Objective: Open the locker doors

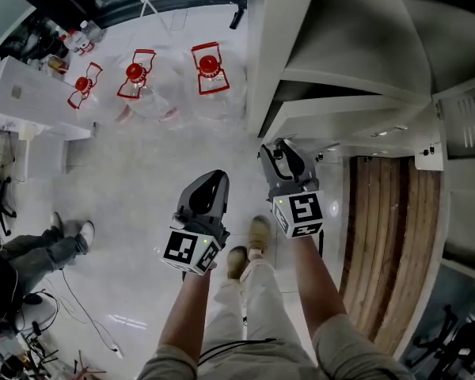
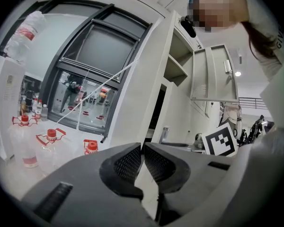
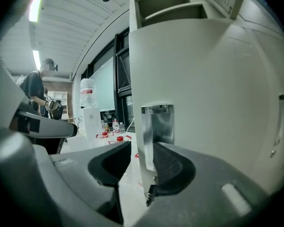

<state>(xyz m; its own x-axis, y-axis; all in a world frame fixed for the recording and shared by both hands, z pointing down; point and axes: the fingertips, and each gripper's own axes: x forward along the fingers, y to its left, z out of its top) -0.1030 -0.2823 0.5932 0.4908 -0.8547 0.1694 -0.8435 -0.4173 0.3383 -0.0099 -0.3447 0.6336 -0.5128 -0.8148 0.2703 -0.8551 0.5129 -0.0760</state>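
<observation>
Two grippers held out over the pale floor. Right gripper: jaws wide apart, straddling the edge of one white locker door at its single steel handle plate, not clamped on it. Left gripper: alongside, apart from the locker, jaws all but together, nothing between. Beyond, on the floor, three clear water jugs with red caps, in a row.

This looks like a lab or office workroom: pale metal lockers stand on a glossy floor beside big red-capped water jugs, a water dispenser, loose cables and a dark-framed glass partition.
</observation>
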